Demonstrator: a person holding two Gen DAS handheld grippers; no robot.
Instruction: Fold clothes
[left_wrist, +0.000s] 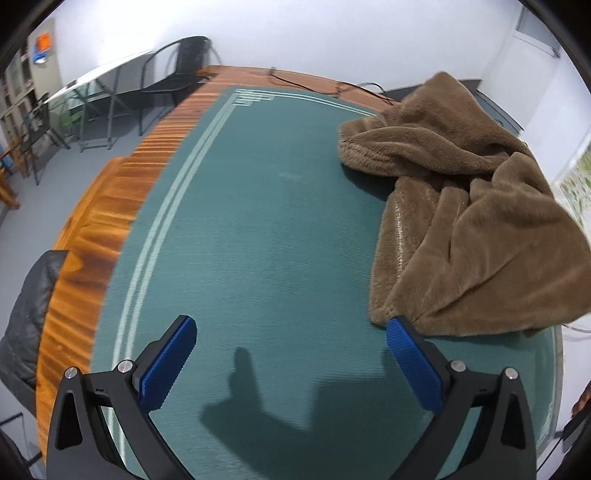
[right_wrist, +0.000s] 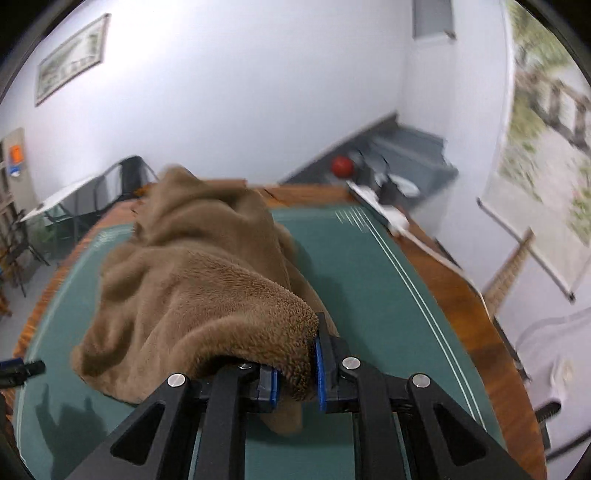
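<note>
On the green mat (left_wrist: 258, 229) in front of you lies a brown fluffy garment (left_wrist: 461, 206), all bunched up in a soft heap. It sits on the right part of the mat when you look along your left gripper. The mat has thin pale lines near its edge, and it lies on a wooden table (left_wrist: 110, 206).

Your left gripper (left_wrist: 291, 363) is spread wide apart. Its two blue pads (left_wrist: 170, 363) have nothing between them, only bare mat below. The right pad's tip is just beside the near edge of the brown heap; you cannot tell if it touches. A dark shadow of the gripper falls on the mat between the fingers.

Your right gripper (right_wrist: 295, 373) is pinched tight on a thick fold of the brown fluffy garment (right_wrist: 192, 280). The fuzzy cloth bulges out between its blue pads (right_wrist: 320, 369), and a bit hangs down below them. From there the heap spreads away from you over the mat toward the far side of the table.

Past the table you can see a dark chair (left_wrist: 173, 74), a white wall (right_wrist: 240, 92) and a red ball (right_wrist: 341, 166) on a grey shelf.
</note>
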